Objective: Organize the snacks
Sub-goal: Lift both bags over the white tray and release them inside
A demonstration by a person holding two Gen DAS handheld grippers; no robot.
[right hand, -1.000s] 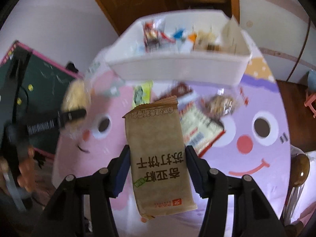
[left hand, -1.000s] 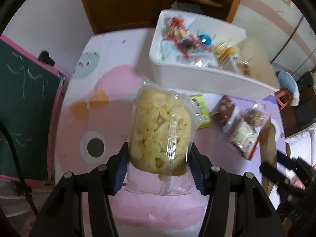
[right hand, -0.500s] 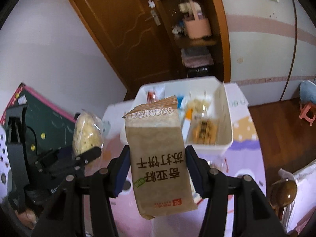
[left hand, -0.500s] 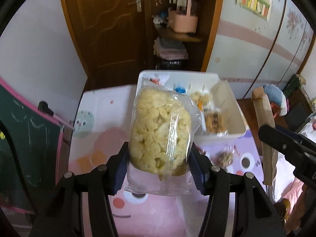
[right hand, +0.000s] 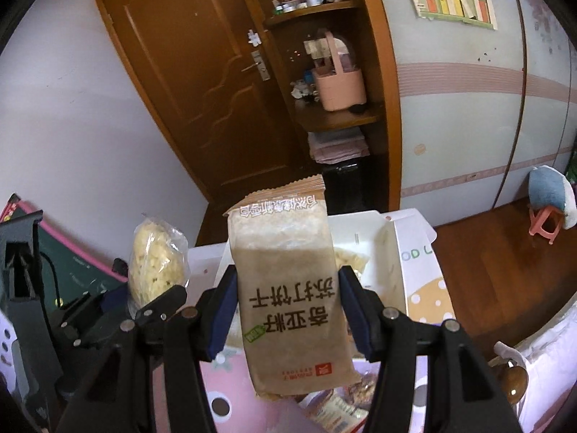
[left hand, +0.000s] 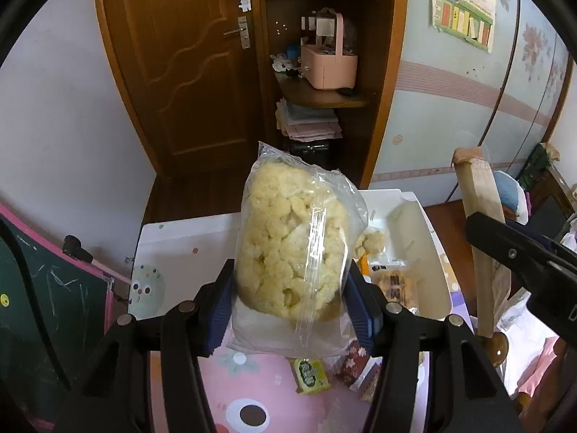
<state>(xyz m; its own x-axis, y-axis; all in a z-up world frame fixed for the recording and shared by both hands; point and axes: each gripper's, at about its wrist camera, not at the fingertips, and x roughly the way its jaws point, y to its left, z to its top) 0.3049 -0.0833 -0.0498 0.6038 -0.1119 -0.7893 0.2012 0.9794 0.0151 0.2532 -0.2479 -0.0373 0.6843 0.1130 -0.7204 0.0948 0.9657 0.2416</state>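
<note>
Left tool [left hand: 294, 303]: black frame, blue pads; clamped on a clear plastic bag of pale yellow puffed snack [left hand: 294, 249]. The bag is held upright between the pads, gripped near its lower half, its top rising well above the fingertips. It is raised above the pink cartoon-printed surface [left hand: 267, 389] and stands in front of the white rectangular plastic bin [left hand: 431, 252].

Right tool [right hand: 286, 310]: same build; clamped on a brown paper-look cracker packet with dark printed characters [right hand: 288, 288]. The packet is held upright between the pads, the print upside down, its crimped top edge above the fingertips and its lower end hanging below them. It is raised in front of the white bin [right hand: 393, 249].

White bin: several wrapped snacks are seen inside; a puffed snack [left hand: 373, 241] lies among them.

Surface: a small green wrapped snack [left hand: 310, 375] lies below the left tool's bag; further wrapped snacks lie beside it.
</note>
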